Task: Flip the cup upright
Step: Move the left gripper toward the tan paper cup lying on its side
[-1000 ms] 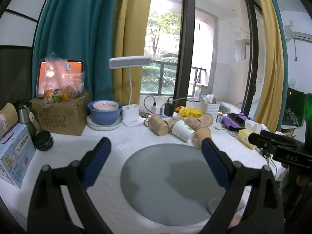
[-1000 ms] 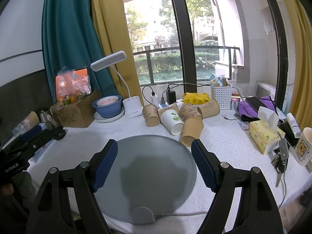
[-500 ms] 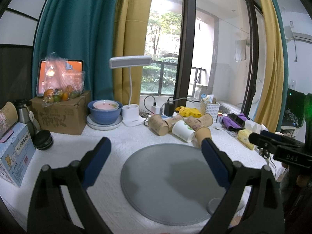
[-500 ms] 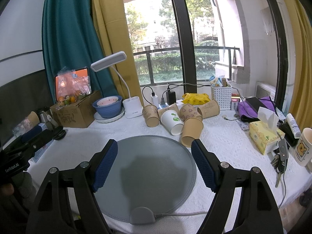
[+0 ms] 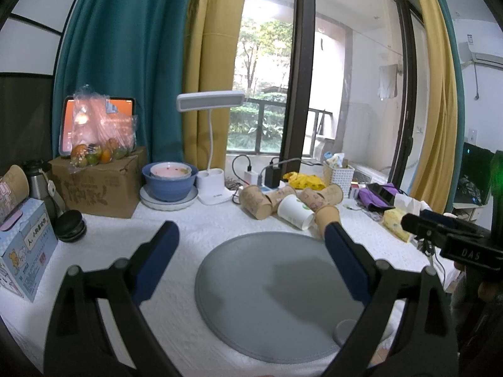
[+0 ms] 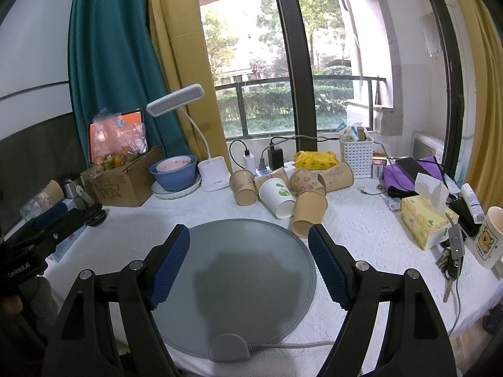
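Note:
Several paper cups lie on their sides in a cluster beyond the round grey mat (image 6: pixel 235 273): a white cup with a green mark (image 6: pixel 279 196), a plain brown cup (image 6: pixel 309 210) nearest the mat, and printed brown cups (image 6: pixel 243 187) behind. The cluster also shows in the left wrist view, with the white cup (image 5: pixel 295 212) and the brown cup (image 5: pixel 327 216). My left gripper (image 5: pixel 251 245) is open and empty above the mat (image 5: pixel 276 295). My right gripper (image 6: pixel 248 242) is open and empty above the mat, short of the cups.
A white desk lamp (image 6: pixel 213 176), blue bowl on a plate (image 6: pixel 174 174) and cardboard box with fruit (image 6: pixel 122 182) stand at the back left. A tissue box (image 6: pixel 427 220), keys (image 6: pixel 449 260) and a bear mug (image 6: pixel 490 242) are at right. A white basket (image 6: pixel 356 157) stands behind.

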A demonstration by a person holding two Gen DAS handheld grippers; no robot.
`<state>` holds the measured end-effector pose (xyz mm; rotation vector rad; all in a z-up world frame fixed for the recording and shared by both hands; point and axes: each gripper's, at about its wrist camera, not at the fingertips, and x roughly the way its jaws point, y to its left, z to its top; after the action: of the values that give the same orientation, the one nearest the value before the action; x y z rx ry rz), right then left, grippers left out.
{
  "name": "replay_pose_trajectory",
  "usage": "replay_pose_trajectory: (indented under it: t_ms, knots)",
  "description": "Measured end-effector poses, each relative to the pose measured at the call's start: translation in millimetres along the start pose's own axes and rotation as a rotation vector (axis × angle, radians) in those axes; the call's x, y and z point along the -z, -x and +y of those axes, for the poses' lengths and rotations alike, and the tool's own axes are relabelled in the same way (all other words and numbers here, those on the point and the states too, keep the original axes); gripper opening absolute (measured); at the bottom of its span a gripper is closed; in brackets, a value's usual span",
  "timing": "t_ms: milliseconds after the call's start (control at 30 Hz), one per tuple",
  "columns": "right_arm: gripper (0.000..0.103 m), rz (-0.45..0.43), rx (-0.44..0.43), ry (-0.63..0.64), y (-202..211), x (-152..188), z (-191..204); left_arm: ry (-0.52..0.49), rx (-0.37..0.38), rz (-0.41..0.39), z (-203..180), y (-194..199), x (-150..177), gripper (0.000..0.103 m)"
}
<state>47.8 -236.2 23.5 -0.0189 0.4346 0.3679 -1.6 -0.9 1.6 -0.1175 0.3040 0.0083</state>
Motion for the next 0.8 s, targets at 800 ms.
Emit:
replay_pose_trajectory:
  t_ms: [800]
  knots:
    - [0.081,0.105,0.167,-0.080,-53.2,23.6,-99.2,-0.111,0.089,0.286,-62.9,-98.3,26.2,0.095]
